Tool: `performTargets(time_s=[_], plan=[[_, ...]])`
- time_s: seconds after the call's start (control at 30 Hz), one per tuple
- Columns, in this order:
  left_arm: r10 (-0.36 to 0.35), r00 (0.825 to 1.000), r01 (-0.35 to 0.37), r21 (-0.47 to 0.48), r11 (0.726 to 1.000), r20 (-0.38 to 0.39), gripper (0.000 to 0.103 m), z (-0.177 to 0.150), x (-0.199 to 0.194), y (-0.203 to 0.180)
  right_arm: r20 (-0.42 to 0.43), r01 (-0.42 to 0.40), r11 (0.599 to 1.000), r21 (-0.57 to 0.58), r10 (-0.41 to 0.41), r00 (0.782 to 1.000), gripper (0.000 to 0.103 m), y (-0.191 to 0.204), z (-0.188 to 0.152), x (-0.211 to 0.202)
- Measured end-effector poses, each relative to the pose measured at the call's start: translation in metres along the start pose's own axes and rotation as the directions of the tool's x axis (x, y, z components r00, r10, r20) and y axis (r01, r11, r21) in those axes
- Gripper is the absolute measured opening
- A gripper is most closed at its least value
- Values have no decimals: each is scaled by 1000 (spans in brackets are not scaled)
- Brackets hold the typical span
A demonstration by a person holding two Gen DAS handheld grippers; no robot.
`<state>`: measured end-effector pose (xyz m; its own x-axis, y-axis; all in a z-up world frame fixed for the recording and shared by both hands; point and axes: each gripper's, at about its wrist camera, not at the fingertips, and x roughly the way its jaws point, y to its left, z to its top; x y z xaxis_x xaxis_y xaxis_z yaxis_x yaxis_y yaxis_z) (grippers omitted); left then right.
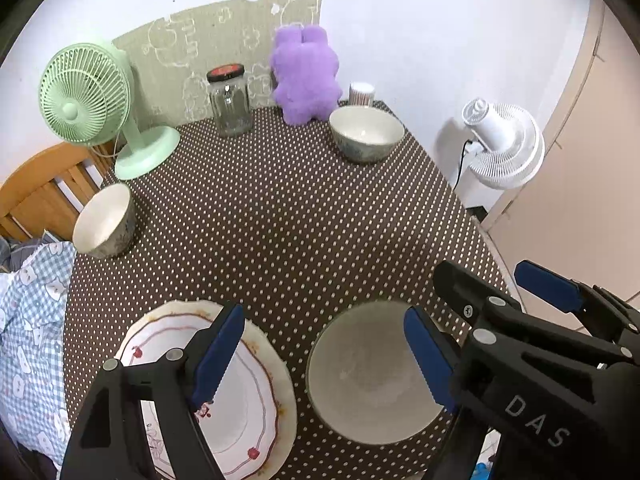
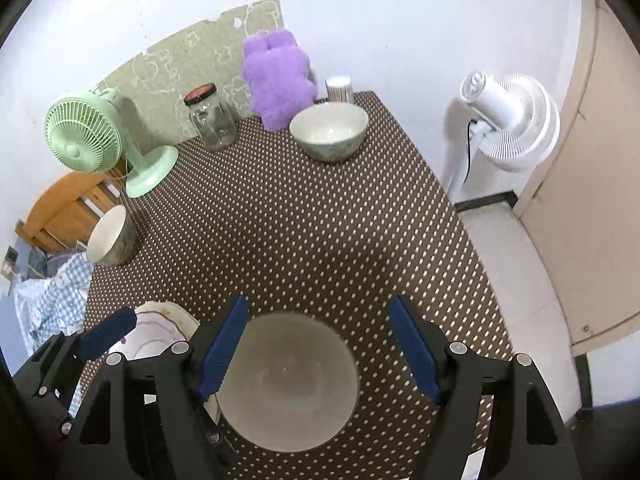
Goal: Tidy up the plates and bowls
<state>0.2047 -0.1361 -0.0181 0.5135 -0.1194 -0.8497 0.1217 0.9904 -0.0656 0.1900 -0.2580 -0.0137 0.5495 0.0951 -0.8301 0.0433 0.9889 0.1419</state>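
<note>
A grey bowl sits on the dotted tabletop at the lower centre of the right wrist view, with the right claw above it, its blue pads spread apart and clear of the rim, gripping nothing. Just left of the bowl, at the lower left of the left wrist view, lies a stack of flowered plates; the left claw hangs over the plates and the bowl, its pads also wide apart and empty. A second bowl stands upright at the upper right of the tabletop. A third bowl sits at the left edge. Along the far edge stand a green fan, a glass jar, a purple plush toy and a striped cup. A white fan stands off the tabletop at right.
</note>
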Motion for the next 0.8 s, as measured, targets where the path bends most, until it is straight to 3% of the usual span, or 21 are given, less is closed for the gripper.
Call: performTargets(time_s=[0.3, 0.8], plan=[[41, 998, -39, -41, 998, 46, 84, 35, -2, -16, 33, -19, 997, -72, 21, 999, 77, -10, 40, -6], [141, 985, -129, -121, 984, 96, 85, 96, 28, -45, 52, -62, 982, -176, 72, 996, 84, -45, 120, 27]])
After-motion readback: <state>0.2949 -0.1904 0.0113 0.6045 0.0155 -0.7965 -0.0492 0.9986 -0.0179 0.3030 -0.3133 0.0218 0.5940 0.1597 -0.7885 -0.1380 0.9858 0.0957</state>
